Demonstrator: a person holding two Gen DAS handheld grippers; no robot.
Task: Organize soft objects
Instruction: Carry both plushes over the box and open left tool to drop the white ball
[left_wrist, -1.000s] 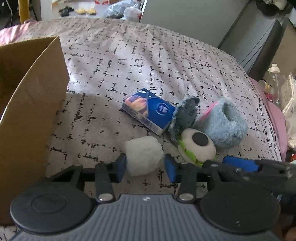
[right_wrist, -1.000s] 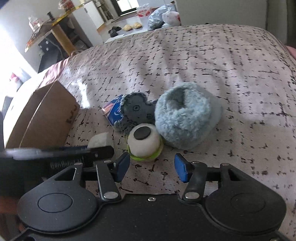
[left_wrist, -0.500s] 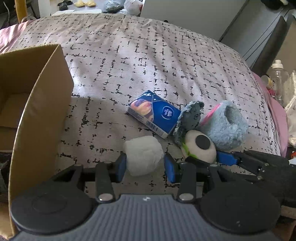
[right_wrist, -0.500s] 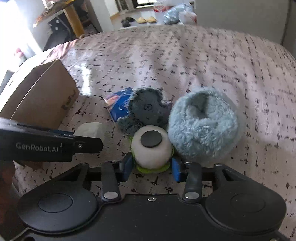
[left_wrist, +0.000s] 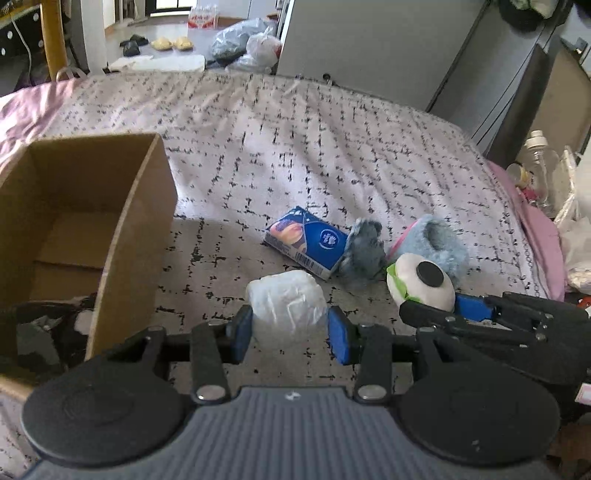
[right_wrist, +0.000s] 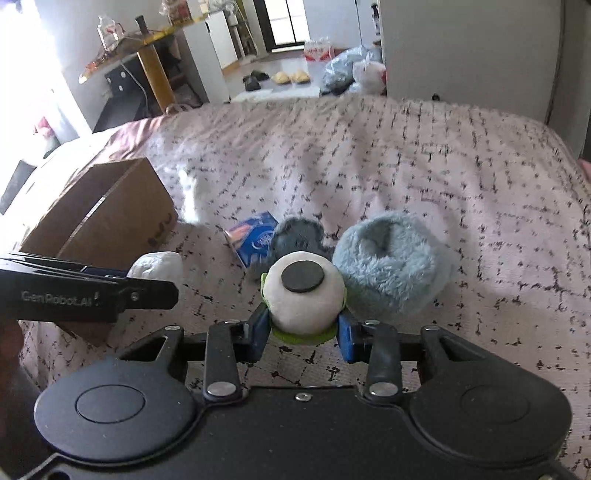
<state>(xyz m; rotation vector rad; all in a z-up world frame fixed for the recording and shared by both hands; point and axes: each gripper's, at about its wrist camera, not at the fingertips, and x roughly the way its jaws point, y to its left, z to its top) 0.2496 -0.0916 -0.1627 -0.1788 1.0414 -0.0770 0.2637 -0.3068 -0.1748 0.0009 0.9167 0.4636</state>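
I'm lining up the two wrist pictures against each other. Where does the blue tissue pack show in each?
Left wrist: blue tissue pack just right of centre, left of the grey plush.
Right wrist: left of centre, partly behind that plush.
Shared landmark: cardboard box.

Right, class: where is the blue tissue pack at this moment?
The blue tissue pack lies on the bedspread, mid-frame in the left wrist view, between the cardboard box on its left and the grey plush touching its right end.
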